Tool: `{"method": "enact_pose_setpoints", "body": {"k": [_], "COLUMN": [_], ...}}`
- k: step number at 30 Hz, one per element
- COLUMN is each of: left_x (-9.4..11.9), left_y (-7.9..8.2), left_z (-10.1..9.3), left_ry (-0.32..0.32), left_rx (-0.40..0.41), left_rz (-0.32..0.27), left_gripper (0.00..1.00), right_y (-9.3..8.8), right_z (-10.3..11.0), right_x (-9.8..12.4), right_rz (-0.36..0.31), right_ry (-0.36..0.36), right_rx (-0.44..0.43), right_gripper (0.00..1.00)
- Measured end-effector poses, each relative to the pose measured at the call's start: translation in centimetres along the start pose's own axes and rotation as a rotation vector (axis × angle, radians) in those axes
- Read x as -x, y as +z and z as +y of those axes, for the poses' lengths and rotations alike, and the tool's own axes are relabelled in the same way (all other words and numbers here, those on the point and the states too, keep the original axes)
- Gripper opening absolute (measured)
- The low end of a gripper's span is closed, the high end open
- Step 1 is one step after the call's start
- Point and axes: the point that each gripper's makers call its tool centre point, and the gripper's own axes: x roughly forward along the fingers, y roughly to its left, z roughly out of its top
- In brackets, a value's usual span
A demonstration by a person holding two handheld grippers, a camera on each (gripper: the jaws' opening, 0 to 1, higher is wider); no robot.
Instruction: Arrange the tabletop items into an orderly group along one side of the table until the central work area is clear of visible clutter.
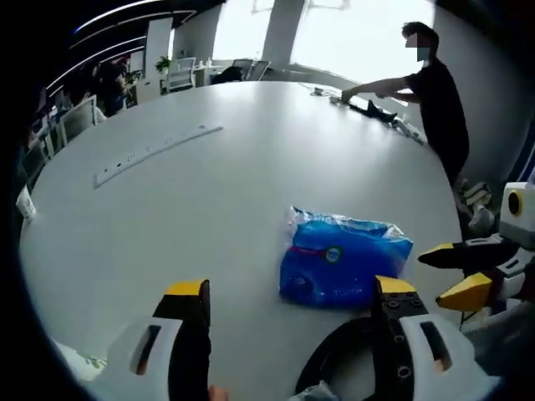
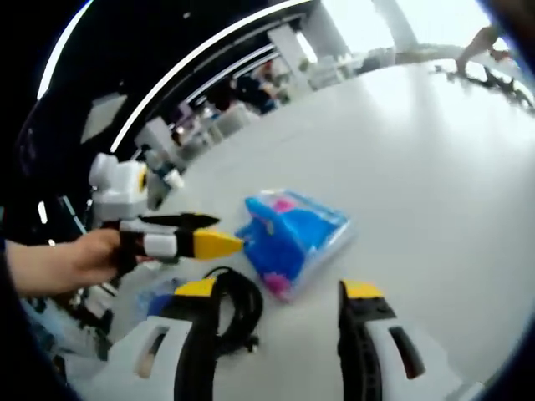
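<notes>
A blue plastic packet lies on the white table, just ahead of my left gripper. That gripper is open with nothing between its jaws. A coiled black cable lies by its right jaw. My right gripper comes in from the right beside the packet. In the right gripper view, the blue packet and the black cable lie ahead of my open right gripper. The left gripper, held by a hand, points at the packet's left edge.
A long white power strip lies far left on the table. A person in black reaches over dark items at the far edge. Chairs and desks stand beyond the table. Something blue shows by my right gripper's left jaw.
</notes>
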Motion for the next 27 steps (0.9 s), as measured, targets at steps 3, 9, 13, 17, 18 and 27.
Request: {"method": "enact_pose_setpoints", "body": {"k": [3, 9, 13, 17, 18, 27], "left_x": [-0.2, -0.7, -1.1, -1.4, -1.5, -1.6], "left_y": [0.0, 0.4, 0.7, 0.6, 0.6, -0.1], "left_z": [-0.1, -0.4, -0.6, -0.8, -0.9, -1.1], "left_ry": [-0.005, -0.01, -0.018, -0.023, -0.025, -0.047], "left_rx": [0.02, 0.021, 0.036, 0.047, 0.048, 0.067], "left_rz": [-0.003, -0.001, -0.005, 0.003, 0.004, 0.024], "left_gripper": [0.77, 0.74, 0.72, 0.69, 0.68, 0.58], "right_y": [0.4, 1.2, 1.0, 1.0, 1.1, 0.2], "right_z": [-0.5, -1.4, -1.7, -2.0, -2.0, -2.3], "right_x": [-0.5, -1.1, -1.8, -2.3, -2.4, -3.2], "right_rz": [-0.001, -0.015, 0.006, 0.012, 0.013, 0.069], "right_ry": [-0.007, -0.032, -0.033, -0.047, -0.048, -0.063], "right_rx": [-0.019, -0.043, -0.036, -0.033, -0.036, -0.014], "right_gripper": [0.52, 0.5, 0.45, 0.43, 0.42, 0.25]}}
